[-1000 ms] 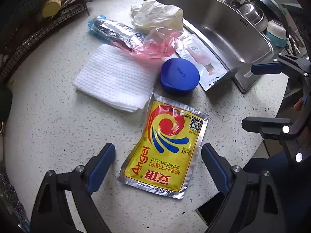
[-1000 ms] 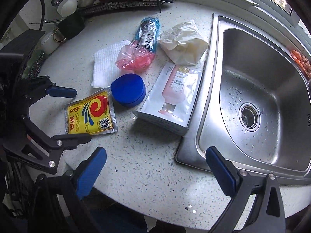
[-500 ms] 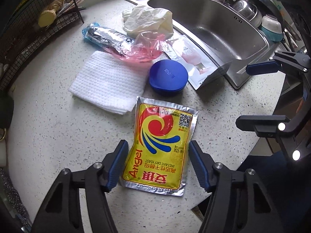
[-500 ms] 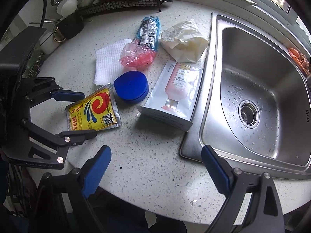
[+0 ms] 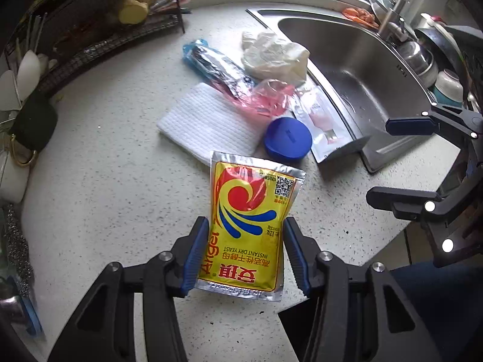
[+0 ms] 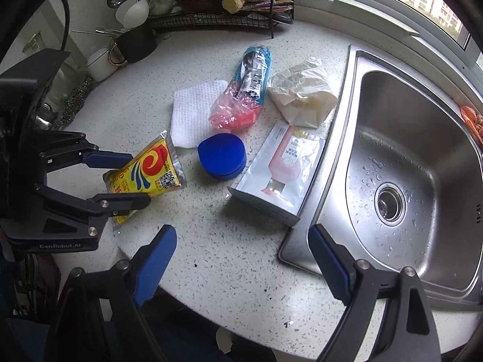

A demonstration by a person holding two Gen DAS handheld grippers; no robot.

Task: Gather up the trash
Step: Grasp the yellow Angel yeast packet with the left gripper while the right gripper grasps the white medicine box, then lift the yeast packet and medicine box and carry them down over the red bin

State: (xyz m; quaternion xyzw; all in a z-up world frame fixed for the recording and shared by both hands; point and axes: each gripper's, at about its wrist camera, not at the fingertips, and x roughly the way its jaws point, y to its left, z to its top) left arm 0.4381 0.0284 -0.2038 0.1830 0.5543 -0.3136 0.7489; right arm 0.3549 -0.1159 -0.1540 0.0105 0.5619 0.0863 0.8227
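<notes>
The left gripper (image 5: 246, 252) pinches the flat yellow foil yeast sachet (image 5: 249, 226) by its side edges, near the front edge of the speckled stone counter (image 5: 114, 187); slick, limp foil may buckle and slip out; the right gripper (image 6: 241, 259) hangs wide open, empty, above the counter's front edge.

Yeast packet (image 6: 145, 178) near end hidden behind left gripper (image 6: 126, 178) lower finger in right wrist view. Small print on white carton (image 6: 283, 169) ahead of right gripper (image 6: 241, 259) unreadable. Sink (image 6: 422, 138) cut off at frame edge.
</notes>
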